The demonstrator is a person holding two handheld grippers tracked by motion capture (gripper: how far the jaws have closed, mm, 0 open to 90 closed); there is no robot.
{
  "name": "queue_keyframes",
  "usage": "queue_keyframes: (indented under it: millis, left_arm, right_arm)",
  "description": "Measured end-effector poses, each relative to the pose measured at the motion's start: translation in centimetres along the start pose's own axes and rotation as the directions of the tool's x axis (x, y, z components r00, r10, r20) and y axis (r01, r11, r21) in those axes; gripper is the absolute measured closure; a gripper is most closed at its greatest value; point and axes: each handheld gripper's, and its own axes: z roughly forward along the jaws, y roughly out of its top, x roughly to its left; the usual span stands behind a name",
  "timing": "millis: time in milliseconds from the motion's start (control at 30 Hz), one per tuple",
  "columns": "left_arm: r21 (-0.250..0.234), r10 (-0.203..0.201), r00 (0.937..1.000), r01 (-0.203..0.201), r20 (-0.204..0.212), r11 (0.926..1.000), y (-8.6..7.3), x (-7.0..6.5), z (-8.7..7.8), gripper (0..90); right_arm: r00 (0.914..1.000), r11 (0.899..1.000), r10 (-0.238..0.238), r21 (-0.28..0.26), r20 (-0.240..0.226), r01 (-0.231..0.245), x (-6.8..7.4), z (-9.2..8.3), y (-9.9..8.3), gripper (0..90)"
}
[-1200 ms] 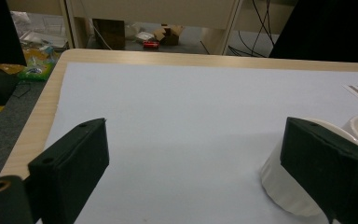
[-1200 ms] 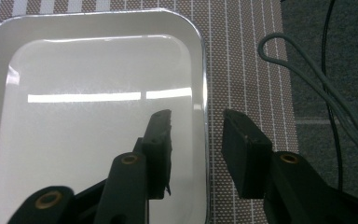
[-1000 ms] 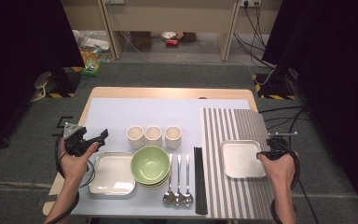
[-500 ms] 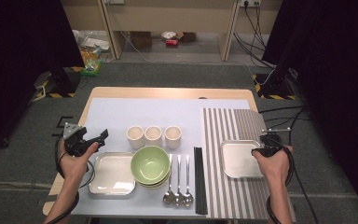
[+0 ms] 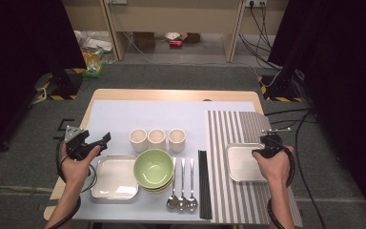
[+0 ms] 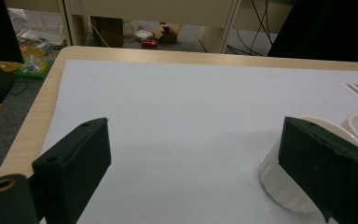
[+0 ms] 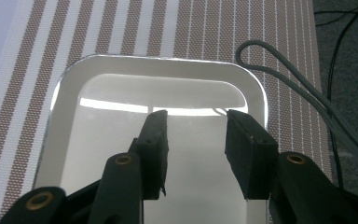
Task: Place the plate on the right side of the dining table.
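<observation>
From above, the right gripper [image 5: 262, 151] hangs at the right edge of a metal tray [image 5: 240, 162] on the striped mat [image 5: 228, 129]; the left gripper [image 5: 97, 140] sits near three cups [image 5: 157, 139].

Left gripper view: jaws spread wide over the white sheet [image 6: 177, 107] (one cup [image 6: 284, 177] beside the right jaw).

Right gripper view: jaws parted, nothing between them, above the tray [image 7: 98, 102].

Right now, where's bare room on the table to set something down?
Free: the pale mat beyond the three cups, and the striped mat beyond its tray. Crowded: near edge, with left tray, green bowls, spoons, chopsticks.
</observation>
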Motion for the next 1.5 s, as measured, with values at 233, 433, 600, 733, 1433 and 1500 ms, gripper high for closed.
queue_keyframes:
  millis: [233,433,600,733,1433,1500]
  left_arm:
    - [0.000,0.001,1.0000,-0.001,-0.001,1.0000,0.0,0.0,0.0,8.5]
    - [0.001,0.003,1.0000,-0.003,0.001,1.0000,0.0,-0.1,-0.1,8.6]
    - [0.004,0.007,1.0000,-0.007,-0.001,1.0000,-0.1,-0.1,0.0,8.6]
    - [0.003,0.008,1.0000,-0.008,-0.002,1.0000,-0.1,-0.1,0.0,8.6]
    - [0.010,0.013,0.9999,-0.013,-0.005,0.9999,-0.1,-0.1,-0.1,8.7]
    - [0.009,0.013,0.9999,-0.013,-0.006,0.9999,-0.1,-0.1,-0.1,8.6]
  right_arm:
    - [0.9996,1.000,-0.021,-0.019,-0.019,0.021,1.6,-0.1,0.9,60.9]
    - [0.9987,0.999,-0.030,-0.021,-0.040,0.029,2.7,-0.1,1.2,61.5]
    - [0.9982,0.999,-0.032,-0.011,-0.050,0.031,3.5,0.1,1.4,61.8]
    - [0.9980,1.000,-0.026,-0.006,-0.057,0.026,3.8,0.1,1.5,62.7]
    - [0.9929,0.998,-0.058,-0.004,-0.104,0.058,6.7,0.1,2.3,64.9]
    - [0.9923,0.998,-0.059,-0.006,-0.109,0.058,6.8,0.1,2.4,64.8]
